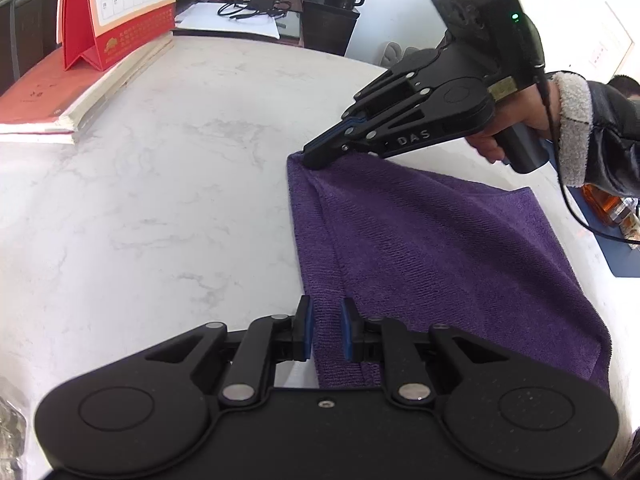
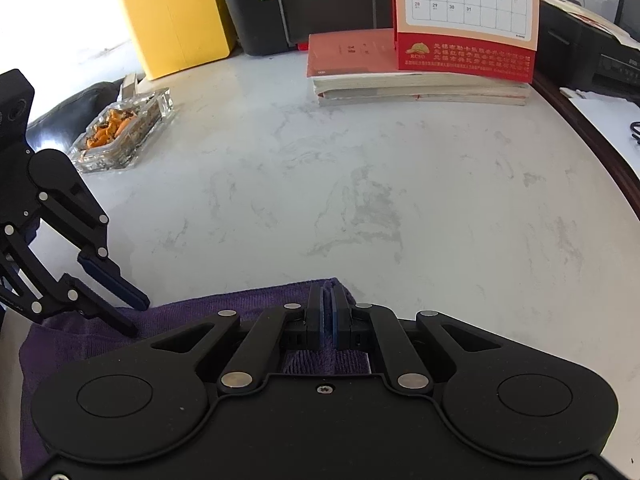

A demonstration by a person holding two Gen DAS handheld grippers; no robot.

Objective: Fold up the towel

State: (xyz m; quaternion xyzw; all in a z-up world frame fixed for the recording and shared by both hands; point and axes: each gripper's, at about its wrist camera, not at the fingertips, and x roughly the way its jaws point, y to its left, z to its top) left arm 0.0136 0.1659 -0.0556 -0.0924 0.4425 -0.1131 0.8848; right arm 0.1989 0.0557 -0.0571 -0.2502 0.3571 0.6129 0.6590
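A purple towel point(image 1: 420, 248) lies on the white marble table point(image 1: 160, 200), with a folded strip along its left side. My right gripper point(image 1: 314, 158) is shut on the towel's far left corner, close above the tabletop. In its own view the right gripper point(image 2: 329, 312) has its blue pads together, and purple towel point(image 2: 240, 300) is pinched between them. My left gripper point(image 1: 326, 328) stands over the near left edge. Its jaws are a small way apart and the flat towel strip shows in the gap. From the right wrist the left gripper point(image 2: 134, 318) rests its tips at the towel's edge.
A red desk calendar point(image 2: 464, 20) sits on stacked books point(image 2: 400, 84) at the table's far side. A glass ashtray point(image 2: 120, 128), a yellow box point(image 2: 172, 16) and a black printer point(image 2: 304, 4) stand far left. A person's hand point(image 1: 516, 128) holds the right gripper. Dark table edge point(image 2: 592, 132) runs on the right.
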